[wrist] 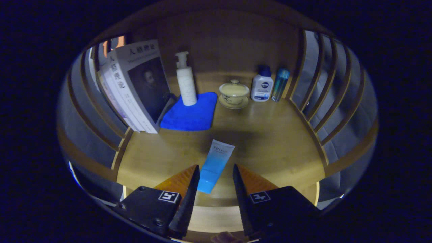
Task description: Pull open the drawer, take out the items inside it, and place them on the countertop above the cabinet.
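A tube [216, 164], white at its far end and blue toward its near end, lies flat on the wooden countertop [270, 141], pointing away from me. My gripper [215, 167] is open, and the near half of the tube lies between the two fingertips, with a small gap on each side. Neither finger presses on it. The tube's near end reaches down to the countertop's front edge. The drawer is hidden below.
At the back left, books [135, 84] lean against the slatted side. A white pump bottle [186, 82] stands on a blue cloth [192, 113]. At the back right are a lidded cup on a saucer [234, 93], a white bottle [262, 86] and a teal bottle [280, 84]. Slatted rails [324, 94] close both sides.
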A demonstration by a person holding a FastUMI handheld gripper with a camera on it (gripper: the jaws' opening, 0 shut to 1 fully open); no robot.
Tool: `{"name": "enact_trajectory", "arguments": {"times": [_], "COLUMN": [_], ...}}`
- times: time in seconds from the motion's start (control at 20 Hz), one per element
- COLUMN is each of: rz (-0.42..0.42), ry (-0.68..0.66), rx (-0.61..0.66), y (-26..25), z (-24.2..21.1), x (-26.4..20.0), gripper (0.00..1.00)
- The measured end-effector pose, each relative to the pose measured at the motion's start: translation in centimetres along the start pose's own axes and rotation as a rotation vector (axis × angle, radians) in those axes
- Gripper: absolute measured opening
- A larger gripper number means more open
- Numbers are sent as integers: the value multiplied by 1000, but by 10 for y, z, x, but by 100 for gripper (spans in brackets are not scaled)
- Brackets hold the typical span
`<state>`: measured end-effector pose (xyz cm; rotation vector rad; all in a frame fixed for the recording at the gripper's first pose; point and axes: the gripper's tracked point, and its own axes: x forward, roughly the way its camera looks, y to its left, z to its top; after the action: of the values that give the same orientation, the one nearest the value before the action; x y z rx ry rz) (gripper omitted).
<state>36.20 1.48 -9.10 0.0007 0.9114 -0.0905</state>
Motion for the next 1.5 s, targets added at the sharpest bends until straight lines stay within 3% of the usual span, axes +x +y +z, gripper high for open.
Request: {"name": "enact_trajectory", "arguments": {"times": [0.6, 1.15, 1.35, 1.5], "rz": [80, 47, 74, 80], "ry": [-253, -529, -581, -626], "rx": [-108, -97, -76, -64], "y": [11, -1, 1, 0], "z": [-66, -116, -152, -179], "x": [-112, -190, -196, -192], "gripper": [62, 63, 100, 100]}}
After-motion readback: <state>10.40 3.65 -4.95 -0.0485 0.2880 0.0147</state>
